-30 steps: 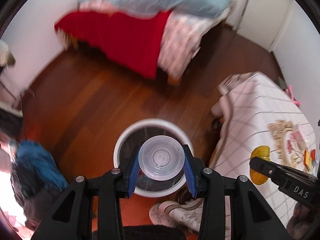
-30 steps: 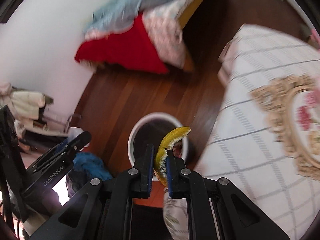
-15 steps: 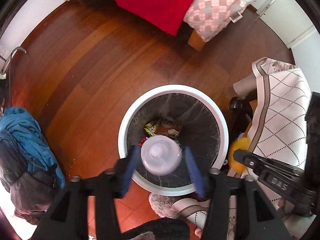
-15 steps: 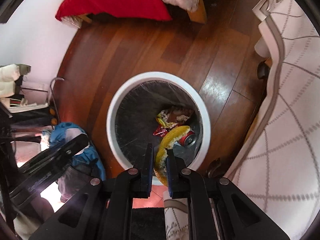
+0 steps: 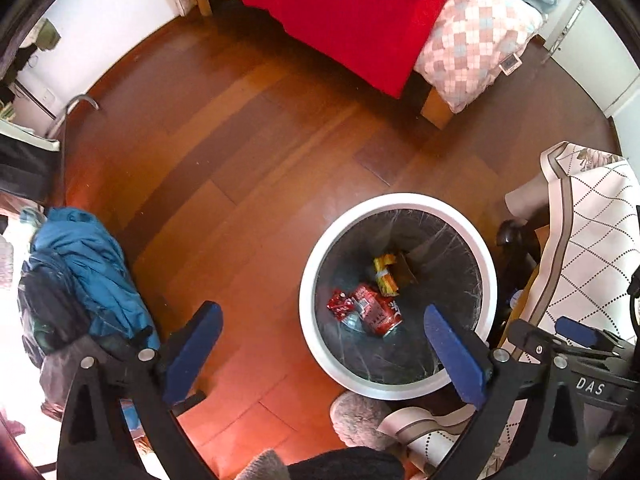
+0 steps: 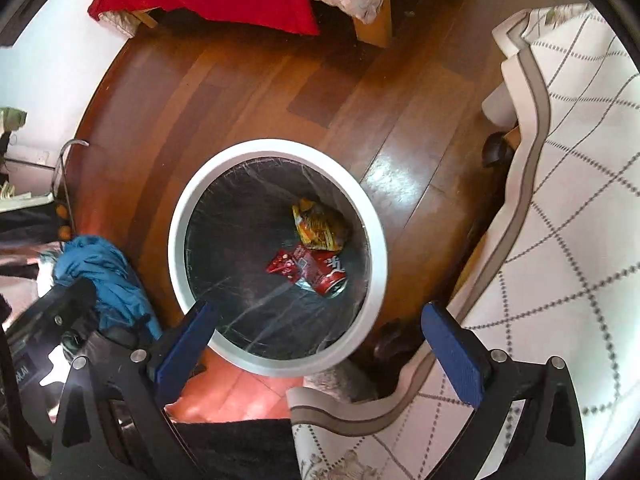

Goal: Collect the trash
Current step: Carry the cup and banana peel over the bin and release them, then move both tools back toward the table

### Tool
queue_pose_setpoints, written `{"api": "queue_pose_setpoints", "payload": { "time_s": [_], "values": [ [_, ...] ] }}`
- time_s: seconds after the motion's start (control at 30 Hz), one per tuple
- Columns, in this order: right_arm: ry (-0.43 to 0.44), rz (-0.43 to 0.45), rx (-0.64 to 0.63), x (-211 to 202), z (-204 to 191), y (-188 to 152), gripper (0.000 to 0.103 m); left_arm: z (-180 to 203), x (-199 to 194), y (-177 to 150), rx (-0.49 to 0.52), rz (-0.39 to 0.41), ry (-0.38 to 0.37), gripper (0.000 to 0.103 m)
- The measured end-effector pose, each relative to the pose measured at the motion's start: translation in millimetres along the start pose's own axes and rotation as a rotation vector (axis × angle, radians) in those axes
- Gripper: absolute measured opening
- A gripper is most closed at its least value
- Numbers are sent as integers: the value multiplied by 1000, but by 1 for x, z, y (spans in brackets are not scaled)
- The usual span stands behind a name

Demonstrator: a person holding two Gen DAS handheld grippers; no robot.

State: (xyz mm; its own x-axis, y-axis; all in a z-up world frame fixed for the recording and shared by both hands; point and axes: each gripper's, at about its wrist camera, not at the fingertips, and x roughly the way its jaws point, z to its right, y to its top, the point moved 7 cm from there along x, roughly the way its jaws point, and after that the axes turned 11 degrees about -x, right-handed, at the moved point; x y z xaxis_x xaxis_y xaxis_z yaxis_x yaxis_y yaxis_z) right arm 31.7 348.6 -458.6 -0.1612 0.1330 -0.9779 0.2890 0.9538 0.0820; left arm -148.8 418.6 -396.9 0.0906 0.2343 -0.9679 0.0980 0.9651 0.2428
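A white-rimmed trash bin (image 5: 394, 202) with a black liner stands on the wooden floor; it also shows in the right wrist view (image 6: 276, 145). Inside lie a red soda can (image 5: 378, 314) (image 6: 326, 274), a red wrapper (image 5: 339, 306) (image 6: 282, 263) and a yellow snack bag (image 5: 386, 276) (image 6: 316, 230). My left gripper (image 5: 320, 344) is open and empty above the bin's left side. My right gripper (image 6: 318, 342) is open and empty above the bin's near rim. The plastic lid and the banana peel are not visible.
A table with a white patterned cloth (image 6: 560, 240) (image 5: 592, 248) stands right of the bin. A bed with a red blanket (image 5: 348, 12) is at the back. Blue clothing (image 5: 92, 272) (image 6: 104, 276) lies left. A grey slipper (image 5: 360, 420) lies by the bin.
Both grippers opened wide. The clear plastic lid left my left gripper and the banana peel left my right gripper. The left view shifted so the bin sits further right.
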Motion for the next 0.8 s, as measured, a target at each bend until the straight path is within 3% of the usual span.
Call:
{"api": "queue_pose_setpoints", "payload": {
  "time_s": [0.3, 0.47, 0.8],
  "values": [
    [-65, 59, -71, -45, -6, -19, 103, 2, -36, -8, 15, 70, 16, 103],
    [-55, 111, -64, -76, -11, -31, 103, 5, -69, -15, 31, 127, 0, 103],
    [-26, 306, -55, -170, -22, -68, 103, 12, -154, -30, 57, 270, -55, 103]
  ]
}}
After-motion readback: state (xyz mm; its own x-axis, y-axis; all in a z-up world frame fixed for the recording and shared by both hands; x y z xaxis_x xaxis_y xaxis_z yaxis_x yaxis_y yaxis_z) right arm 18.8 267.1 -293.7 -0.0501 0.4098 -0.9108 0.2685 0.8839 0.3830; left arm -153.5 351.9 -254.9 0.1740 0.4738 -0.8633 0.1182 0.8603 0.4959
